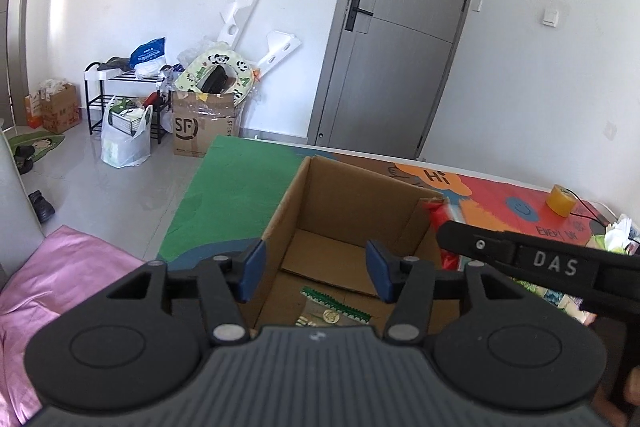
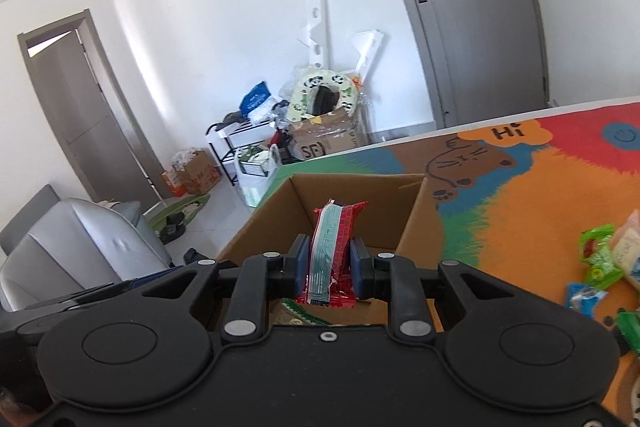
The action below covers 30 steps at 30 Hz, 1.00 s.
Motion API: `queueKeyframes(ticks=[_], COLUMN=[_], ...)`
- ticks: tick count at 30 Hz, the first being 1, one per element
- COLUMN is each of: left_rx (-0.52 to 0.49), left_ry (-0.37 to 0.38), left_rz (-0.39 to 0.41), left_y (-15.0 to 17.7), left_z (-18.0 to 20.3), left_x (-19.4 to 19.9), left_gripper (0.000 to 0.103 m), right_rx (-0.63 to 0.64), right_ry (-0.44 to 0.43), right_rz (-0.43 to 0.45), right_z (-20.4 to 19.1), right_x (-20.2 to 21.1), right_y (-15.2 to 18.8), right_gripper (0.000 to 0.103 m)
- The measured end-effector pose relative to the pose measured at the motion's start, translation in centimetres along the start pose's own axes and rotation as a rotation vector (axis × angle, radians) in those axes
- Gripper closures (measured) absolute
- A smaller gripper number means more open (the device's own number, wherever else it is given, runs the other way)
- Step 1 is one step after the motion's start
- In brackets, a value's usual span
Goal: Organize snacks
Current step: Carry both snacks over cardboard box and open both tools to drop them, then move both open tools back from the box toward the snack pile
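Snacks lie loose on my colourful play mat by white walls and a grey door. On the mat stands an open cardboard box with a green-edged packet on its floor. My left gripper hangs released over it, while my right gripper clamps an upright red snack packet above the box.
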State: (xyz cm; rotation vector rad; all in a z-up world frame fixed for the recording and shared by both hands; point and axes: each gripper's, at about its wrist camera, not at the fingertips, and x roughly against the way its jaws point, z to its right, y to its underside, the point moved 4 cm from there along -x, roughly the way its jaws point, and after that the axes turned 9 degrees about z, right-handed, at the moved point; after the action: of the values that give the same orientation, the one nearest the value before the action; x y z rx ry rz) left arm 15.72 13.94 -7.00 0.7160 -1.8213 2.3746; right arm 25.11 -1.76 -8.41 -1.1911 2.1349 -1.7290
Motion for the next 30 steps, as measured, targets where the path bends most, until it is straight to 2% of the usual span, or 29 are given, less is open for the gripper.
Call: queueKeyframes(ticks=[1, 2, 3, 4, 5, 8, 10, 13, 19, 22, 30], left_rx=[0.005, 0.009, 0.010, 0.008, 0.008, 0.016, 0.024, -0.009, -0.030, -0.028, -0.093], left_ry=[-0.007, -0.016, -0.026, -0.031, -0.032, -0.013, 0.018, 0.026, 0.049, 0.077, 0.113], left_rz=[0.001, 0.002, 0.002, 0.002, 0.002, -0.001, -0.004, -0.008, -0.010, -0.031, -0.027], left_y=[-0.1, -0.1, 0.0, 0.2, 0.2, 0.5, 0.5, 0.7, 1.5, 2.0, 2.7], left_z=[-0.1, -0.1, 0.0, 0.1, 0.3, 1.0, 1.6, 3.1, 5.7, 6.9, 10.4], left_x=[0.1, 0.1, 0.3, 0.4, 0.5, 0.7, 0.8, 1.1, 1.8, 1.9, 3.3], left_gripper=[0.043, 0.041, 0.035, 0.028, 0.026, 0.023, 0.015, 0.011, 0.009, 0.008, 0.008], right_rx=[0.007, 0.014, 0.014, 0.006, -0.003, -0.025, -0.030, -0.045, -0.053, -0.047, -0.050], right_ry=[-0.004, 0.008, 0.022, 0.027, 0.022, 0.033, 0.059, 0.085, 0.152, 0.169, 0.214], right_rz=[0.006, 0.007, 0.009, 0.016, 0.021, 0.026, 0.044, 0.051, 0.061, 0.077, 0.087], right_z=[-0.1, 0.0, 0.1, 0.4, 0.6, 1.7, 2.5, 4.1, 6.9, 7.8, 10.2], right_x=[0.0, -0.2, -0.1, 0.1, 0.5, 2.0, 3.4, 5.0, 8.2, 9.9, 14.1], right_y=[0.0, 0.1, 0.1, 0.1, 0.0, 0.0, 0.0, 0.1, 0.5, 0.6, 1.5], right_gripper=[0.073, 0.065, 0.060, 0.058, 0.054, 0.044, 0.037, 0.031, 0.005, 0.000, 0.000])
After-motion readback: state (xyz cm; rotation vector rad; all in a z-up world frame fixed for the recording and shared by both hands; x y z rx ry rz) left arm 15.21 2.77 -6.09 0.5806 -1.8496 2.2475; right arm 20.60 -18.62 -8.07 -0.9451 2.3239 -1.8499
